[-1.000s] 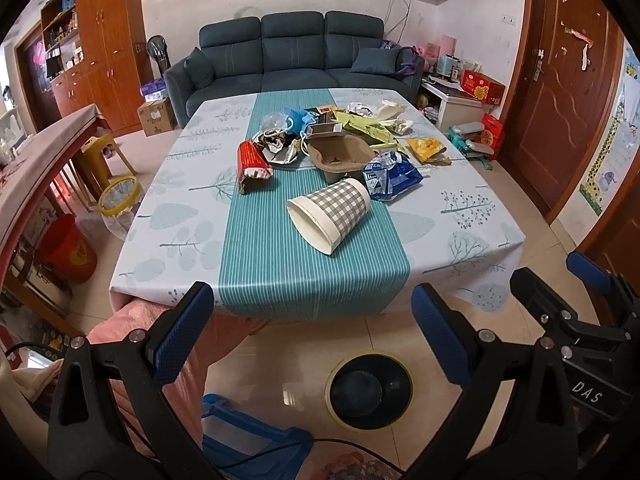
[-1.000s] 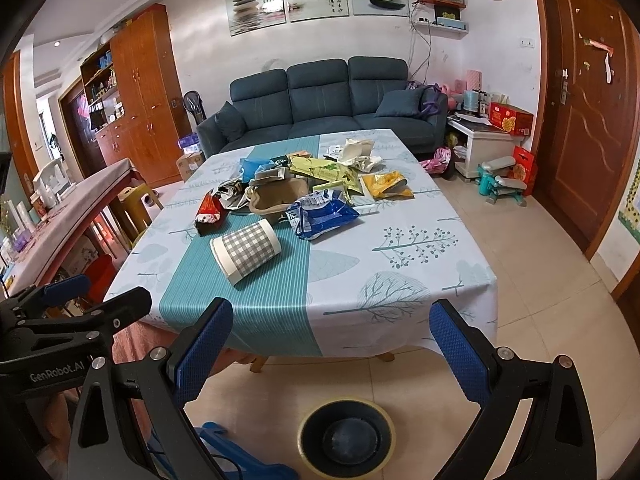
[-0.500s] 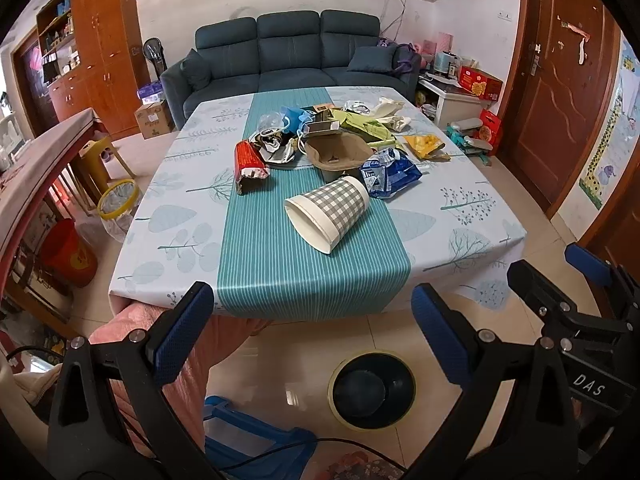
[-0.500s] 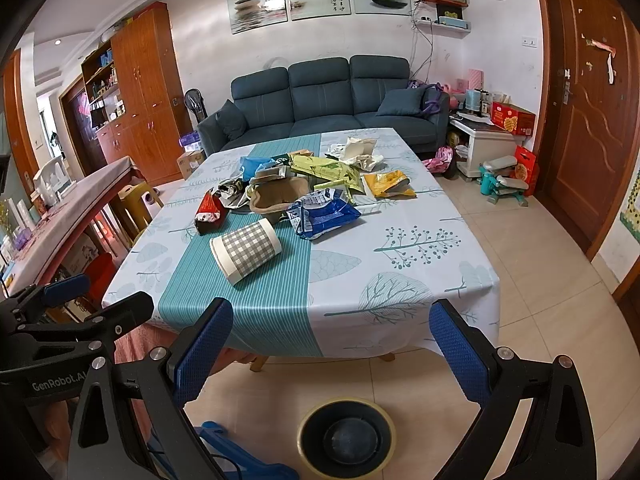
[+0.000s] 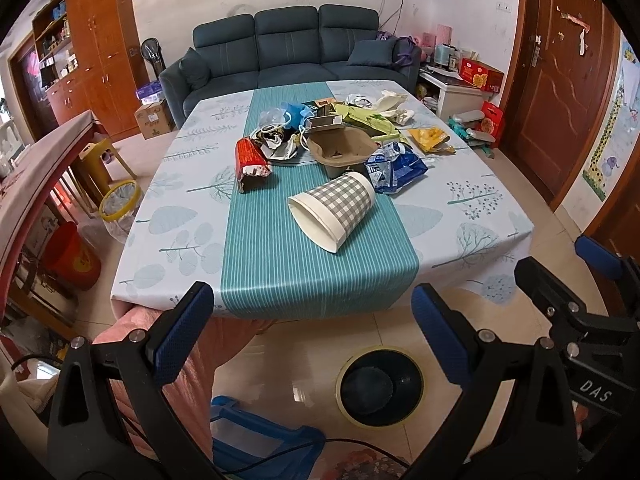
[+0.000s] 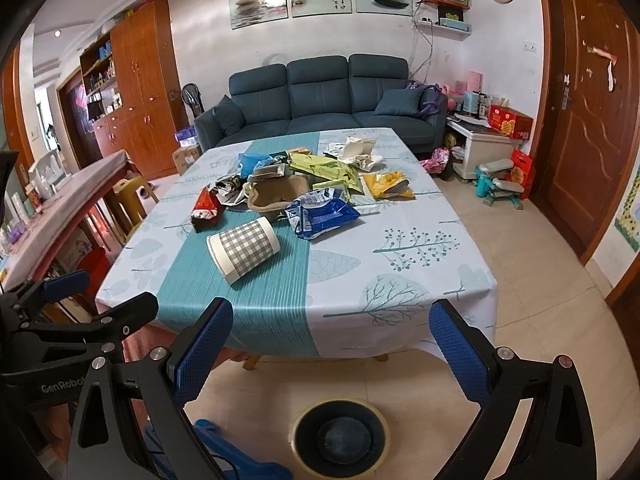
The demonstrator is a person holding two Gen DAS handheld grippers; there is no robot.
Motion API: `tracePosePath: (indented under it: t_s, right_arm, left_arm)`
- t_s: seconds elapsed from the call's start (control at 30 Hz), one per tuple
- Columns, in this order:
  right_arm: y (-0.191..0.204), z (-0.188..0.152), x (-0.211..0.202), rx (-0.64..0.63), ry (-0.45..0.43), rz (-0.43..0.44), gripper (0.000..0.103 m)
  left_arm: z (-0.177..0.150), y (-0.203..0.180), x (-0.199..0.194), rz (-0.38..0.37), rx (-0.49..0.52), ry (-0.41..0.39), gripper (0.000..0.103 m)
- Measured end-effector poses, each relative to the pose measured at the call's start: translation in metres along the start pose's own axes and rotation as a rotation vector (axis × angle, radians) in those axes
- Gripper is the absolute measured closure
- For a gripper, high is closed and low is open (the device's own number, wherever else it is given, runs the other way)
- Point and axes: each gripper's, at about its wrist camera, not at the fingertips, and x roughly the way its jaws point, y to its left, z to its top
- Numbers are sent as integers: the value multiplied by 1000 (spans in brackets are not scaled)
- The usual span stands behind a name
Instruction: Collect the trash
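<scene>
Cup: checked paper cup [image 5: 333, 210] — on its side, centre frame on the table [image 5: 192, 216], mouth toward lower left.
Left gripper [image 5: 312, 336]: spread, empty.
Right gripper [image 6: 330, 354]: spread, empty — above the bin [image 6: 340, 436].

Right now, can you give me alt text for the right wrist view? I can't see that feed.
The open right gripper hangs short of a table strewn with trash: nearest, a checked paper cup on its side, with a blue wrapper and cardboard tray behind. A dark bin stands on the floor below; the left gripper shows at left.
</scene>
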Motion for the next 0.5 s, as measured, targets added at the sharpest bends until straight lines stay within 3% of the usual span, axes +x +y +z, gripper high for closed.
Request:
tracePosePath:
  t_s: [0.5]
  right_arm:
    - [28,32,-15,-25,-26,-124,3]
  left_arm:
    - [34,26,2,25,84,-80,5]
